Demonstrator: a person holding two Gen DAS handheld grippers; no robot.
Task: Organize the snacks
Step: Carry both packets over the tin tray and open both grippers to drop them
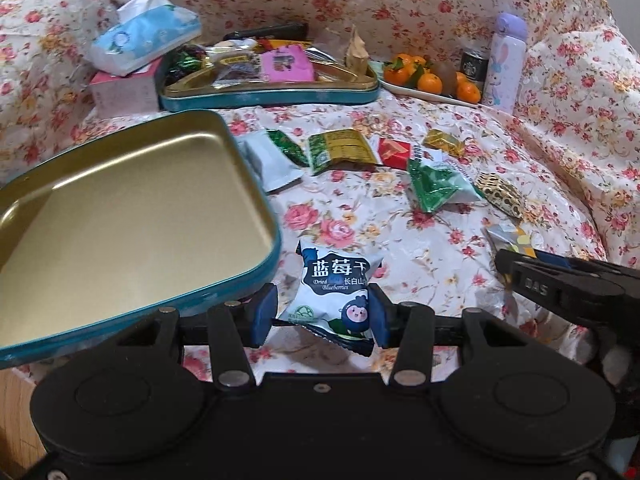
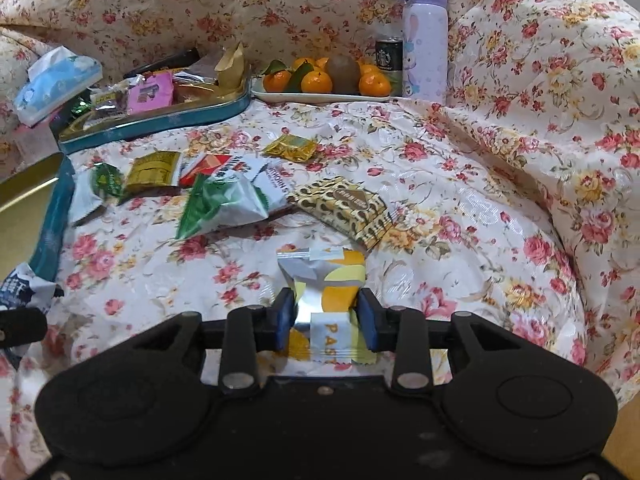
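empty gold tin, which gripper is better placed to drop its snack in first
Left. The left gripper holds the blueberry packet right beside the empty tin; the right gripper with its orange packet is farther off.

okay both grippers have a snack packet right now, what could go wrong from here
1. The left gripper pinches the puffy dried blueberry packet only at its sides, so it may slip or get crushed.
2. The empty teal tin overhangs the table edge; a bump while dropping the packet in could tip it.
3. The right gripper with the yellow pastry packet is close by, so the grippers might collide.
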